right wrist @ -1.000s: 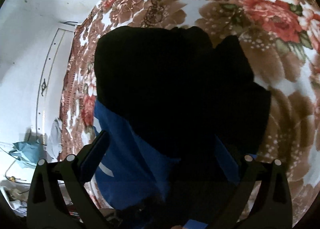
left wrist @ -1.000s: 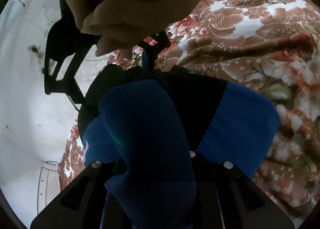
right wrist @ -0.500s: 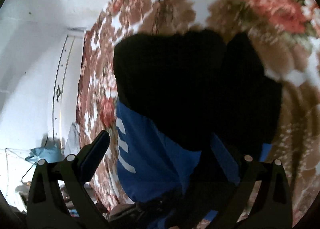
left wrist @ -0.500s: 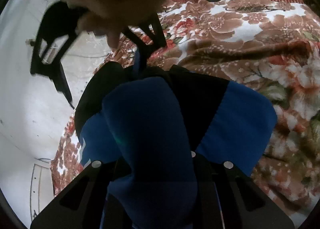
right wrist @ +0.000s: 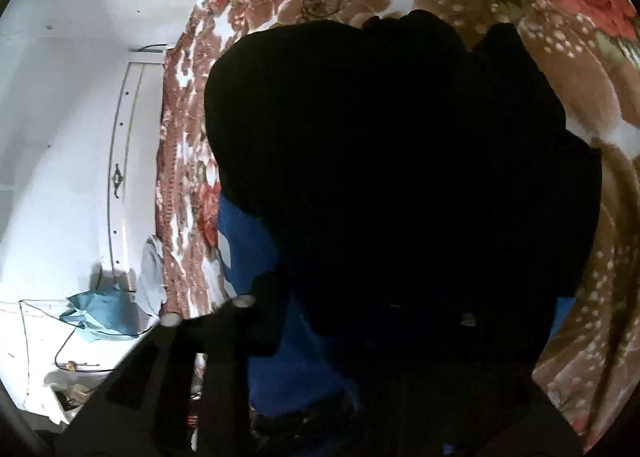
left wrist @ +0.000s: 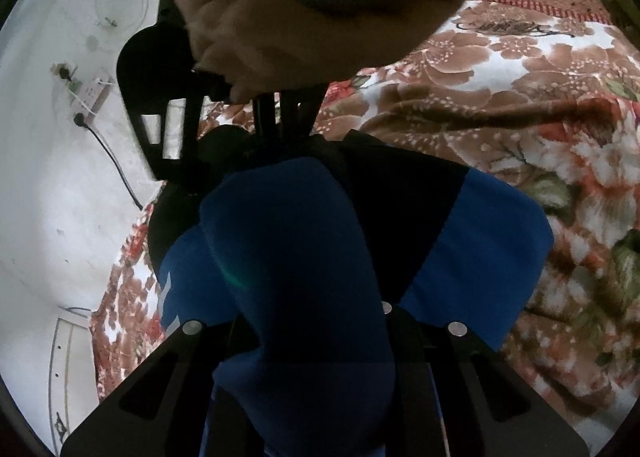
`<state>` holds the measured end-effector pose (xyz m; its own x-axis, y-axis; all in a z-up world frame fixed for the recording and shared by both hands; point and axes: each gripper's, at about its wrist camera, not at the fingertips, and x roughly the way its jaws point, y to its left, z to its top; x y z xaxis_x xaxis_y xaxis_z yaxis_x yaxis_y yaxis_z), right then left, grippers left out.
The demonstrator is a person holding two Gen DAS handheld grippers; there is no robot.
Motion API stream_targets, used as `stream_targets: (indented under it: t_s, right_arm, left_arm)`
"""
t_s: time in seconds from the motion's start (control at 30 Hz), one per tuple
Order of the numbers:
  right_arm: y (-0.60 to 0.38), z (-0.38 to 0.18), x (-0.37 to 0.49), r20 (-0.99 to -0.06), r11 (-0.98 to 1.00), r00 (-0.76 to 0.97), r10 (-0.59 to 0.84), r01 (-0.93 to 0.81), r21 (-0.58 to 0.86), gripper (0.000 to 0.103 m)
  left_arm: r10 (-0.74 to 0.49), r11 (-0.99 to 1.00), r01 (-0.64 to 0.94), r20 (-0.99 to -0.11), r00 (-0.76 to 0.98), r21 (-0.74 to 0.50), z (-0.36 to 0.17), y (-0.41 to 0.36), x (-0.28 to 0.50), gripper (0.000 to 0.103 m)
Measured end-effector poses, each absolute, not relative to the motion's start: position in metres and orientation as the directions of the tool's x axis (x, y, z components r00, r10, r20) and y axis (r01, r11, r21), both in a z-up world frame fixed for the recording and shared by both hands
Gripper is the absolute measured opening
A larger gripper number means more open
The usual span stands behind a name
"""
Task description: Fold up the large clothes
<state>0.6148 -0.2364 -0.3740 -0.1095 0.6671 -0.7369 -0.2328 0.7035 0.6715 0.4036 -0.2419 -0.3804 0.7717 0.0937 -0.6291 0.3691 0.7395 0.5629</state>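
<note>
Garment point(left wrist: 304, 257): blue and black cloth, bunched over and between the left fingers, lying on a floral blanket point(left wrist: 540, 105).
Left gripper point(left wrist: 320, 337): closed on a thick blue fold that hides its fingertips.
Right gripper point(left wrist: 280, 117): ahead of the left fingers, a hand point(left wrist: 320, 17) holding it; its tips meet the black cloth.
Right view: black cloth point(right wrist: 400, 177) covers its fingers; grip cannot be told.
Wall point(left wrist: 52, 177): white, left of the fingers.

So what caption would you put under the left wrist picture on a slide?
Left gripper clamps a blue and black garment over a floral blanket, with the right hand ahead.
</note>
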Motion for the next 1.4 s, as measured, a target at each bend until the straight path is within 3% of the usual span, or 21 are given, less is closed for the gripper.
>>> stream_targets:
  t_s: [0.2, 0.3, 0.37, 0.4, 0.43, 0.47, 0.63, 0.83, 0.97, 1.1, 1.27, 1.4]
  right_arm:
    - [-0.246, -0.356, 0.613, -0.73, 0.698, -0.096, 0.676, -0.233, 0.677, 0.01]
    - [-0.252, -0.329, 0.61, -0.739, 0.7, -0.083, 0.669, -0.265, 0.663, 0.009]
    - [-0.254, -0.314, 0.607, -0.749, 0.703, -0.085, 0.657, -0.289, 0.65, 0.009]
    - [-0.256, -0.303, 0.606, -0.758, 0.708, -0.088, 0.647, -0.301, 0.639, 0.009]
    - [-0.259, -0.298, 0.605, -0.763, 0.711, -0.088, 0.641, -0.307, 0.633, 0.009]
    - [-0.263, -0.29, 0.604, -0.77, 0.715, -0.089, 0.632, -0.315, 0.624, 0.009]
    - [-0.285, -0.283, 0.606, -0.803, 0.747, -0.104, 0.586, -0.315, 0.586, 0.009]
    - [-0.31, -0.345, 0.609, -0.847, 0.807, -0.123, 0.516, -0.262, 0.53, 0.01]
    - [-0.306, -0.364, 0.605, -0.891, 0.845, -0.08, 0.446, -0.29, 0.449, 0.01]
    - [-0.299, -0.376, 0.605, -0.942, 0.886, -0.033, 0.333, -0.331, 0.325, 0.01]
    - [-0.296, -0.399, 0.606, -0.968, 0.902, -0.019, 0.249, -0.359, 0.239, 0.013]
    - [-0.282, -0.381, 0.594, -0.985, 0.917, 0.114, 0.131, -0.391, 0.077, 0.036]
  left_arm:
    - [0.071, 0.745, 0.384, -0.637, 0.768, 0.546, -0.366, -0.244, 0.403, 0.016]
    - [0.043, 0.732, 0.408, -0.635, 0.771, 0.545, -0.35, -0.248, 0.396, 0.034]
    - [0.022, 0.711, 0.426, -0.624, 0.781, 0.559, -0.342, -0.25, 0.385, 0.052]
    - [0.001, 0.697, 0.44, -0.614, 0.789, 0.566, -0.337, -0.251, 0.373, 0.056]
    - [-0.019, 0.687, 0.453, -0.609, 0.793, 0.568, -0.333, -0.25, 0.362, 0.068]
    - [-0.036, 0.679, 0.467, -0.61, 0.792, 0.566, -0.33, -0.248, 0.351, 0.071]
    - [-0.112, 0.701, 0.511, -0.631, 0.768, 0.498, -0.304, -0.223, 0.307, 0.073]
    - [-0.09, 0.881, 0.368, -0.66, 0.746, 0.296, -0.281, -0.168, 0.364, 0.075]
    - [-0.037, 0.929, 0.285, -0.707, 0.706, 0.236, -0.306, -0.146, 0.422, 0.075]
    - [-0.106, 0.957, 0.276, -0.783, 0.612, 0.086, -0.344, -0.132, 0.456, 0.075]
    - [-0.168, 0.958, 0.286, -0.777, 0.607, 0.016, -0.374, -0.133, 0.453, 0.077]
    - [-0.183, 0.966, 0.256, -0.793, 0.581, -0.035, -0.382, -0.129, 0.46, 0.082]
